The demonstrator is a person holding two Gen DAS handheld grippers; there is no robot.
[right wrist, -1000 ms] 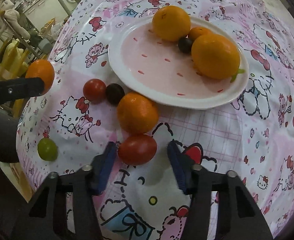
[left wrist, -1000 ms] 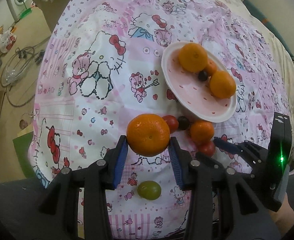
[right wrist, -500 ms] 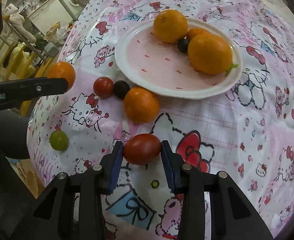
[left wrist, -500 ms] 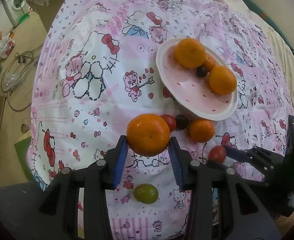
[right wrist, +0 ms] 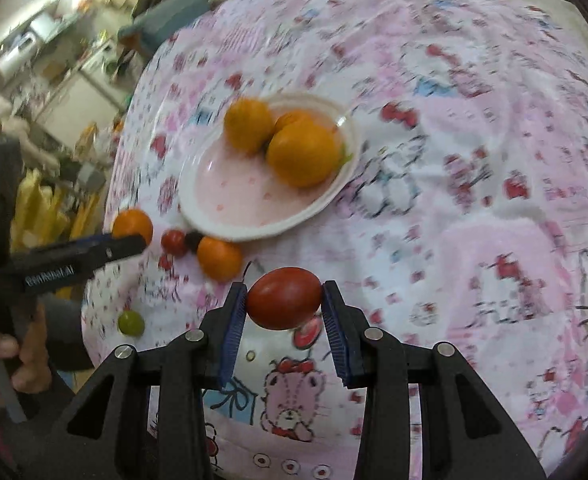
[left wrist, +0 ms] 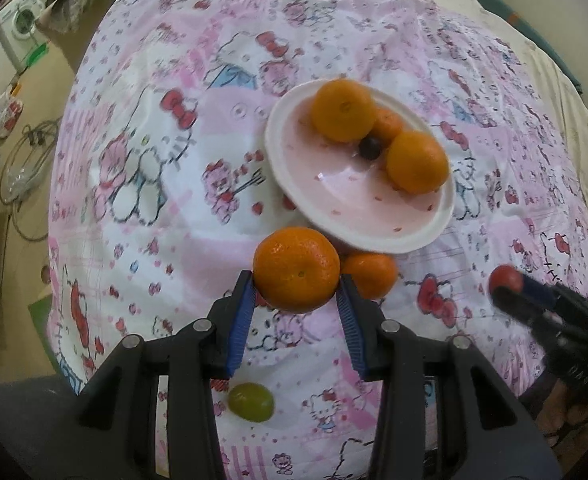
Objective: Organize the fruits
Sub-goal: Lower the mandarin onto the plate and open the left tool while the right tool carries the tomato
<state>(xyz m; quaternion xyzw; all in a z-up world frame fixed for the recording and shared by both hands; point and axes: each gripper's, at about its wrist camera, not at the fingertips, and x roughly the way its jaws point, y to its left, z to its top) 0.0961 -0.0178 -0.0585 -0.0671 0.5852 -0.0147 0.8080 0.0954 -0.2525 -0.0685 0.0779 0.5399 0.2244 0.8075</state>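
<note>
Spread wide underneath everything, a pink cartoon-print cloth (left wrist: 142,168), wrinkled toward its far side. Near the middle of it, a white plate (left wrist: 294,196) with a pink speckled well, loaded at its far edge with two large oranges (left wrist: 342,110), a smaller one wedged behind them, and one dark grape (left wrist: 369,148) between. Just short of the plate's near rim, held up off the cloth, a big mandarin (left wrist: 297,269) clamped between the blue-padded jaws of the left gripper (left wrist: 297,300), closed snug against both its sides. Right beside it on the cloth, a smaller orange (left wrist: 371,274), with a small red tomato (right wrist: 174,242) and another dark grape (right wrist: 192,240) next to that, close under the plate's rim. Off to the right, lifted above the cloth and blurred, the right gripper (right wrist: 285,314), jaws pinched shut on an oval red tomato (right wrist: 285,298). Nearest the cloth's edge, alone, a green grape (left wrist: 251,403).
</note>
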